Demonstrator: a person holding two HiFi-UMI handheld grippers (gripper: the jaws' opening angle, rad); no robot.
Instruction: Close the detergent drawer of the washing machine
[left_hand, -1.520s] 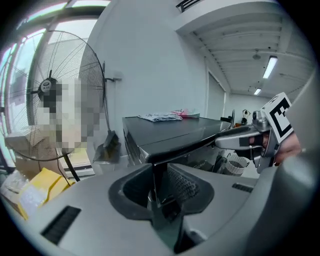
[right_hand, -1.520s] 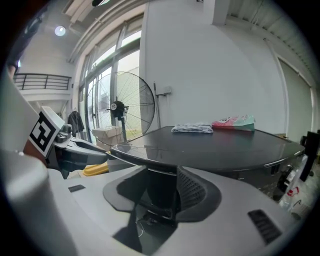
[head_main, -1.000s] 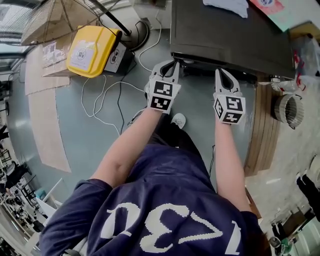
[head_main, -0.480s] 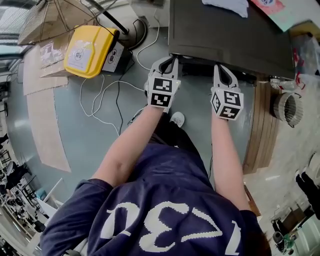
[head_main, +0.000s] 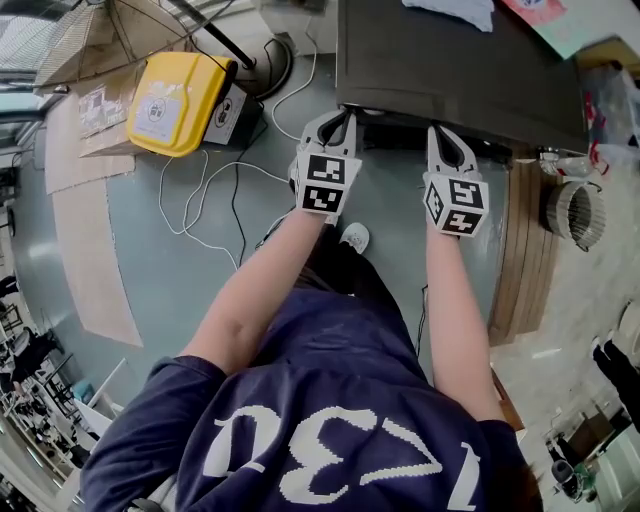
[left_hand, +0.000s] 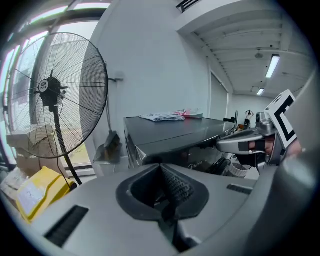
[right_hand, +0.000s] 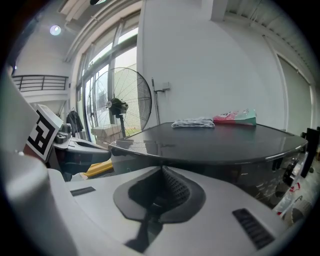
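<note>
Head view, upper left: yellow case (head_main: 178, 100) on the floor, white cable (head_main: 200, 215) beside it. Left gripper (head_main: 349, 120) upper centre: jaws pressed together, nothing in them, tips at the left front corner of the washing machine (head_main: 450, 60). Detergent drawer sits along that front edge; can't tell if it's out or flush. Right gripper (head_main: 441, 132): jaws likewise together, empty, tips at the same edge. Ribbed duct (head_main: 575, 215) far right.

Yellow case (head_main: 172, 100) on grey floor (head_main: 190, 300); pedestal fan (left_hand: 55, 95); ribbed hose (head_main: 572, 215); crumpled cloth (head_main: 452, 12).
</note>
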